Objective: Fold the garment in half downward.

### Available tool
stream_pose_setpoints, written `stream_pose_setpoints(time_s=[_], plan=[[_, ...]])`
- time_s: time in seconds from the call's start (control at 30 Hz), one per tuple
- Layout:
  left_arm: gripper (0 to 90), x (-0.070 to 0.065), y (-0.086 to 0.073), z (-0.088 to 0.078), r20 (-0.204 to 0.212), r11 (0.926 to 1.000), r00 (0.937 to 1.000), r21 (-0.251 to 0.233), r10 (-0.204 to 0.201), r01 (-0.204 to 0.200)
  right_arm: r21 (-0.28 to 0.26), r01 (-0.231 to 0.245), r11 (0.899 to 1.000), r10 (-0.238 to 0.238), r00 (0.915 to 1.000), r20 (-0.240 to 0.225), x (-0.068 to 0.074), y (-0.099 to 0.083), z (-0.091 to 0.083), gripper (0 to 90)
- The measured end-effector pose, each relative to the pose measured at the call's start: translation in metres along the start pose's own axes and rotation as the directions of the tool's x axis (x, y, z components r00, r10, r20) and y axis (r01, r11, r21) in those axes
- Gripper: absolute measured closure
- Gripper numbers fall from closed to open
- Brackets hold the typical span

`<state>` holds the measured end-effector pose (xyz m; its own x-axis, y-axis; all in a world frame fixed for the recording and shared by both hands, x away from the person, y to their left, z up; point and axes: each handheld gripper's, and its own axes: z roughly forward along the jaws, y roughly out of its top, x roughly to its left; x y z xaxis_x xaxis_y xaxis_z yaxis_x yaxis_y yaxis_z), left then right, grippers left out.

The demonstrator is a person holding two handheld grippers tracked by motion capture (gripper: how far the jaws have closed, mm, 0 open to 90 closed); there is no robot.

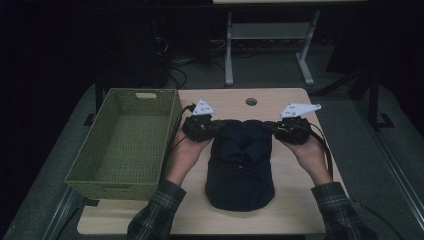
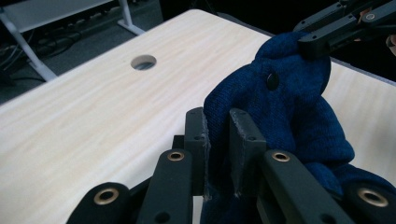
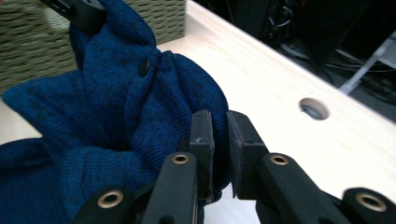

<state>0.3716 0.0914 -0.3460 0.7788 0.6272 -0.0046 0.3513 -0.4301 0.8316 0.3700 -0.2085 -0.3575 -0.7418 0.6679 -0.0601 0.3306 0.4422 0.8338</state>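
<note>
A dark blue knitted garment [image 1: 240, 165] lay folded on the middle of the pale wooden table [image 1: 295, 210], its length running from 12 to 6 o'clock in the high view. Its far end was lifted at 2 corners. A small dark button [image 2: 272, 81] showed on the raised knit in both gripper views.

The left gripper [image 1: 216, 126], at about 10 o'clock from the garment's middle, had its jaws pressed narrow on a fold of the blue knit [image 2: 217, 135]. The right gripper [image 1: 270, 126], at about 2 o'clock, pinched the opposite corner the same way [image 3: 220, 140], fabric caught between its close-set jaws.

A round hole [image 1: 251, 102] sat in the table at 12 o'clock, beyond the garment. An olive-green woven rectangular basket [image 1: 165, 130] stood at 9 o'clock, just beside the left gripper, overhanging the table's left edge.
</note>
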Motion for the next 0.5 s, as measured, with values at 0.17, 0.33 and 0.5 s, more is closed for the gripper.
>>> stream_pose_setpoints(time_s=[0.17, 0.33, 0.5], plan=[[77.2, -0.013, -0.016, -0.007, 0.023, 0.9996, 0.9997, 0.027, -0.012, 0.011, -0.004, -0.016, 1.000, 0.015, 0.9994, -0.032, 0.018, -0.017, -0.007, 79.0], [76.1, -0.020, -0.028, -0.012, 0.053, 0.9985, 0.9981, 0.045, -0.033, 0.031, 0.003, -0.033, 0.999, 0.033, 0.9973, -0.066, 0.030, -0.027, -0.012, 77.6], [75.6, -0.027, -0.042, -0.015, 0.081, 0.9976, 0.9956, 0.056, -0.046, 0.042, 0.032, -0.036, 0.999, 0.039, 0.9948, -0.094, 0.039, -0.037, -0.012, 76.6]])
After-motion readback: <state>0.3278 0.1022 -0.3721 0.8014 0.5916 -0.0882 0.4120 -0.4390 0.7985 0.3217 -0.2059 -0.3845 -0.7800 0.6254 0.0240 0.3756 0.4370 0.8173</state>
